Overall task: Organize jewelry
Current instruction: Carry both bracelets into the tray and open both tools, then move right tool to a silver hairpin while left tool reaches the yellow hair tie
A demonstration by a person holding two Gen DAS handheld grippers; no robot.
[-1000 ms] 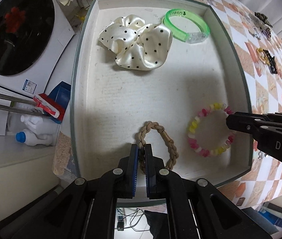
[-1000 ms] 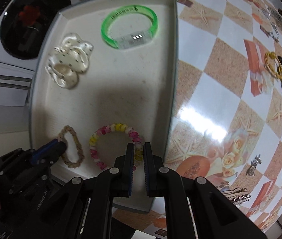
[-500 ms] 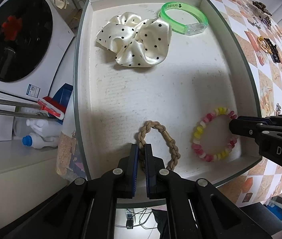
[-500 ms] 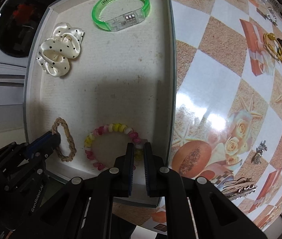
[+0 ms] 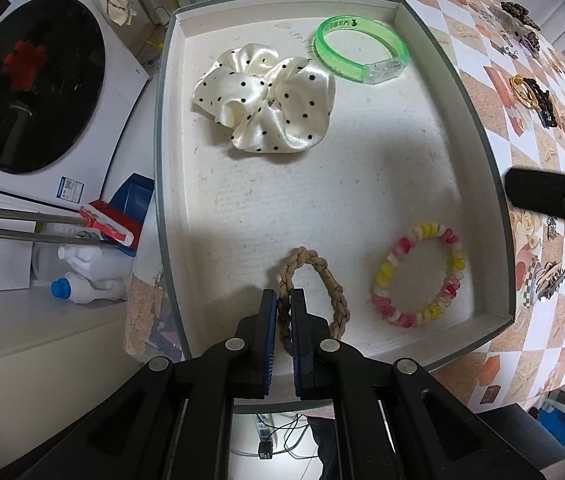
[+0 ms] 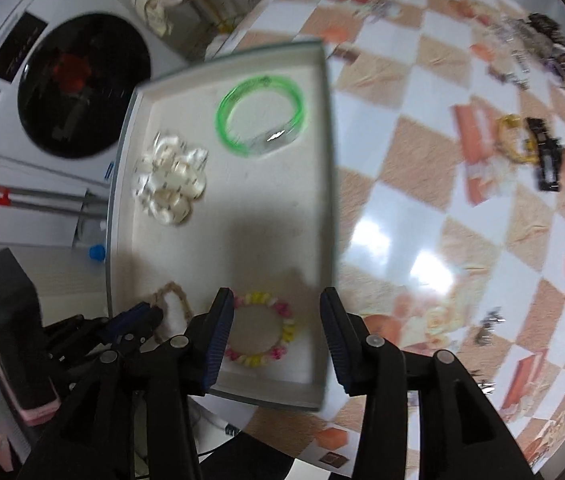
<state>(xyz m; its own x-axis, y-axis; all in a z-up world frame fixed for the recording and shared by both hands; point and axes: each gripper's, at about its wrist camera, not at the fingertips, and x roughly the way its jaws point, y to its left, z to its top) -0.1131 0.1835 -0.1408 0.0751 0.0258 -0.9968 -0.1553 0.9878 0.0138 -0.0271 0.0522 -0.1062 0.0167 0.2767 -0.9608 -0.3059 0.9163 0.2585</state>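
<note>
Green bangle point(image 5: 361, 51), lying far ahead of the left gripper's tips: dark print runs along its inner band, a few small characters and then what looks like a "3", too small to read properly. Off to the left there's a small blue-and-white sticker point(image 5: 68, 189) on the white appliance point(image 5: 120, 92), its print illegible. In the right wrist view everything is blurred; nothing readable.

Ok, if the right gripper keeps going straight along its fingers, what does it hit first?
Probably the beaded bracelet on the tray floor; the right gripper hangs open above it. Depth is unclear.
</note>
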